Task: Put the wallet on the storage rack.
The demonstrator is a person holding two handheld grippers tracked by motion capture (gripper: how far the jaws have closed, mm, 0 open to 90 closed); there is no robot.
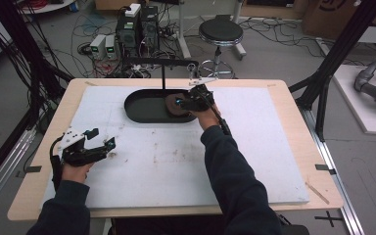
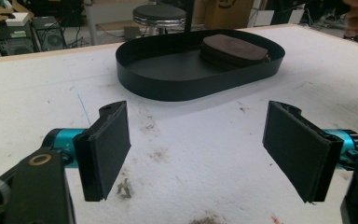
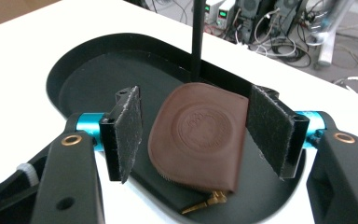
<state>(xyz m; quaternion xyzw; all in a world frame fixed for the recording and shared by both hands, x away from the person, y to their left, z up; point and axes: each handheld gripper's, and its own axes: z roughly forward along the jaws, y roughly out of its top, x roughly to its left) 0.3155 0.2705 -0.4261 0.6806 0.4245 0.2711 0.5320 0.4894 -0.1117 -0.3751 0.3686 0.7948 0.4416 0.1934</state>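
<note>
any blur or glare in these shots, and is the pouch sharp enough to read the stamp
High view: soft and low in detail, so the brown pouch in the black tray is just a dark blob; even light, no strong glare. Left gripper view: sharp, with the pouch seen low and edge-on. Right gripper view: the white table is blown out, and the round stamp shows but its lettering is too blurred to read.

Round black stool (image 1: 220, 31) beyond table, power supplies (image 1: 104, 46) (displays lit), tangled floor cables (image 1: 274, 29)
</note>
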